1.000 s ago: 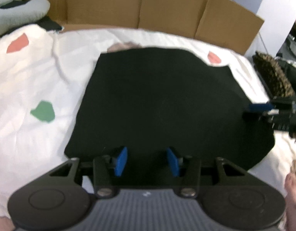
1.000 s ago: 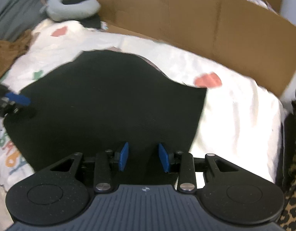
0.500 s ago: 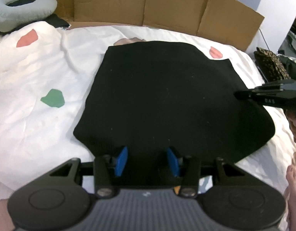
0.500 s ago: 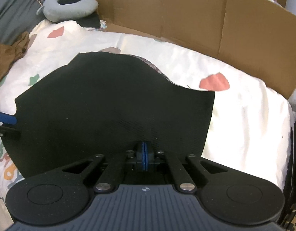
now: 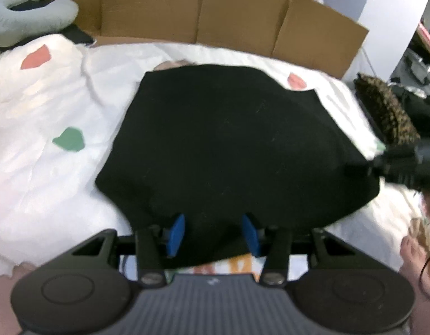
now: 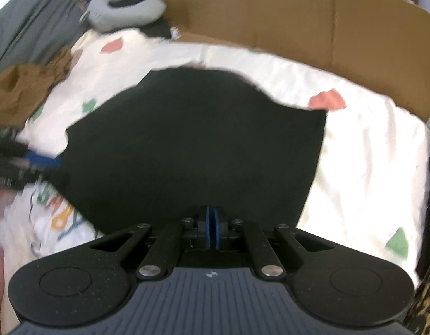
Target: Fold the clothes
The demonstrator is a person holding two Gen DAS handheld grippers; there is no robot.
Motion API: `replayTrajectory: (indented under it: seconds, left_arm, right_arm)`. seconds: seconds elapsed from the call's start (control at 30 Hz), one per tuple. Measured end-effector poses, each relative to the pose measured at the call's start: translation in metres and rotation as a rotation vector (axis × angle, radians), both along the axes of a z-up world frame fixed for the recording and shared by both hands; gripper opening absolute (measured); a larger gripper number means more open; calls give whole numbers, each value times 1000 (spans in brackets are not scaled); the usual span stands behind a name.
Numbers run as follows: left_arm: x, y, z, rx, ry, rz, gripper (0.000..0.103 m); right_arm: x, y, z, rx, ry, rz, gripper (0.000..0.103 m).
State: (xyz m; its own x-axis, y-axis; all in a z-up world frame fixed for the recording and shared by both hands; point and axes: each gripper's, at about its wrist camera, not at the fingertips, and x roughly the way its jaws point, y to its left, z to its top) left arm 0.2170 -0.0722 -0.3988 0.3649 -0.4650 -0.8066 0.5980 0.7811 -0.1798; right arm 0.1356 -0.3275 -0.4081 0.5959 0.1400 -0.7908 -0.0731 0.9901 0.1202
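Observation:
A black garment (image 5: 229,139) lies spread flat on a white bed sheet (image 5: 42,106) printed with coloured patches. My left gripper (image 5: 213,234) stands open at the garment's near left edge, with the cloth running between its blue pads and the pads apart from it. In the right wrist view it shows at the cloth's left corner (image 6: 44,163). My right gripper (image 6: 212,231) is shut, its blue pads pressed together on the near right edge of the garment (image 6: 192,145). The left wrist view shows it pinching the cloth's right edge (image 5: 363,169).
A cardboard wall (image 5: 215,14) runs along the far side of the bed. A grey neck pillow (image 5: 28,19) lies at the far left, a brown garment (image 6: 22,89) on the left, and leopard-print cloth (image 5: 388,111) at the right. A person's bare foot (image 5: 413,254) shows at the lower right.
The right gripper's jaws went from apart to pressed together on the garment's near edge. The left gripper's jaws kept the same gap. Both views have shifted slightly.

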Motion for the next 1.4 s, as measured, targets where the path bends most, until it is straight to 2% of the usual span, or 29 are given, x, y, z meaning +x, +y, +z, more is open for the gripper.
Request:
replayTrajectory:
  seconds: [0.27,0.37,0.47,0.63,0.77,0.9,1.03,1.13,1.2,1.3,1.4]
  left_arm:
    - [-16,-49,-3,-35,-21,-155,48]
    - [-23,-62,-10,-40,-27,-218,41]
    - [-25,-67,-19,2,-47,-251,41]
    - [-22,-46,-23,22,-53,-215,39]
    - [-19,-27,-20,39,-56,-159,38]
    - [-14,-13,-18,48,-55,-109,23]
    - [-13,0,-12,59,-58,-73,23]
    - [-9,11,-10,84,-57,-23,24]
    - [-7,20,-12,83,-43,15,32]
    - [-5,29,-12,107,-47,39,29]
    - [-3,40,-13,110,-25,84,29]
  right_arm:
    - [-6,33,-2,-30,-29,102,5]
    - [-6,43,-9,-78,-9,140,5]
    - [-11,43,-15,-145,11,153,10]
    - [-24,24,-13,-144,20,105,10]
    - [-32,11,-14,-155,35,54,15]
    - [-41,-2,-17,-141,55,15,15]
    - [-49,-9,-14,-128,65,-5,15]
    - [-51,-19,-12,-73,75,-39,16]
    - [-53,-26,-11,-25,84,-69,19]
    - [-56,-36,-11,51,103,-122,29]
    - [-61,-47,-12,156,125,-182,29]
